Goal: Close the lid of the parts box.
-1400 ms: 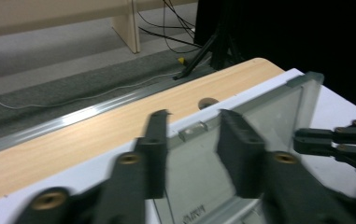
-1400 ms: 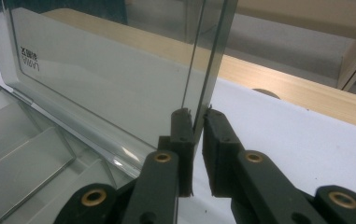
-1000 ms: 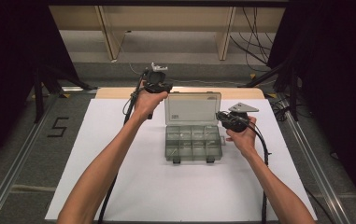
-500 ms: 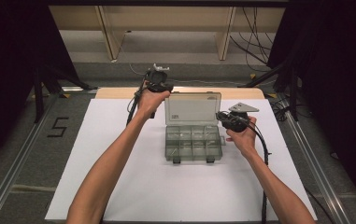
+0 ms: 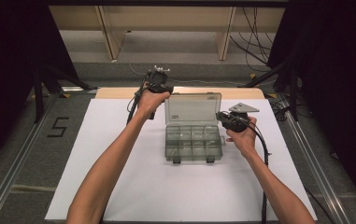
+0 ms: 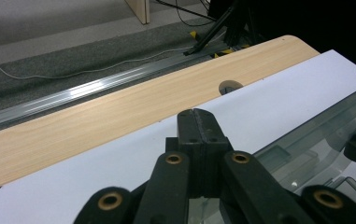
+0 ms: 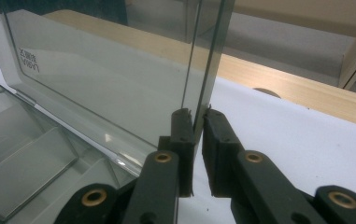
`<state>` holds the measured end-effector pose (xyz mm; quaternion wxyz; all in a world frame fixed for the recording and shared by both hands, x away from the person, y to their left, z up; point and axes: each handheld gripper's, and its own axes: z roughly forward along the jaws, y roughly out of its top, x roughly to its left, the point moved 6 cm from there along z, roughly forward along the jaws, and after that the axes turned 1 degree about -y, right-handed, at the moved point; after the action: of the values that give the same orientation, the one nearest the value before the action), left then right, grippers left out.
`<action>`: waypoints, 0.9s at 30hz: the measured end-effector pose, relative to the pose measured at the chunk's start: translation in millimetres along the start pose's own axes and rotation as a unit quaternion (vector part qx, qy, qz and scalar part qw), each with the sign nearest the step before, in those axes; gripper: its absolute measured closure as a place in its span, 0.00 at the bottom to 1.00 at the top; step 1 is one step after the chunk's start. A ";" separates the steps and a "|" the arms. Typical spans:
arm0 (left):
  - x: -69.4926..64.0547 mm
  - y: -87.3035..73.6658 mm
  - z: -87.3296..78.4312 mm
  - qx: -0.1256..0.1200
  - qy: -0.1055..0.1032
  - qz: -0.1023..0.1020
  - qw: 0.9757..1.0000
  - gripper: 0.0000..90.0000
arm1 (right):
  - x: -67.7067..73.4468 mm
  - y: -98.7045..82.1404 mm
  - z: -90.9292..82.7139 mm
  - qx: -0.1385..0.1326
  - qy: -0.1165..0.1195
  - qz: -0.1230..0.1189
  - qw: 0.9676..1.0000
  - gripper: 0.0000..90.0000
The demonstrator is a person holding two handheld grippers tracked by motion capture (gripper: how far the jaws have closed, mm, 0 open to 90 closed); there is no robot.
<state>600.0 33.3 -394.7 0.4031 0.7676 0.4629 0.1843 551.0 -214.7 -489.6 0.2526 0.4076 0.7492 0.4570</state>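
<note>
The right gripper (image 7: 198, 114) is pinched on the side edge of the upright clear lid (image 7: 105, 70). Beneath and beside it, the compartment box (image 5: 193, 142) lies open on the white worktop (image 5: 119, 186). Across the lid, the left gripper (image 6: 198, 116) is held with jaws pressed together, empty, just beside the lid's far corner.

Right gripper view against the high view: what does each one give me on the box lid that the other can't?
Right gripper view alone: the right gripper has its pads clamped on the lid at its side edge. High view alone: the left gripper beside the lid's far left corner, both forearms, and the box's latches facing the person. Both: the clear compartment box open, lid upright, on the white sheet.
</note>
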 end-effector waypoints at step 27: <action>-44.6 -31.0 -33.3 -0.009 -0.062 0.031 0.998 0.99 | 35.2 37.4 -72.0 -0.018 0.028 0.053 0.998 0.28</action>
<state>538.3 17.5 -394.9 0.4322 0.7876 0.4117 0.1529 492.2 -210.2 -423.7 0.2145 0.4294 0.7246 0.4946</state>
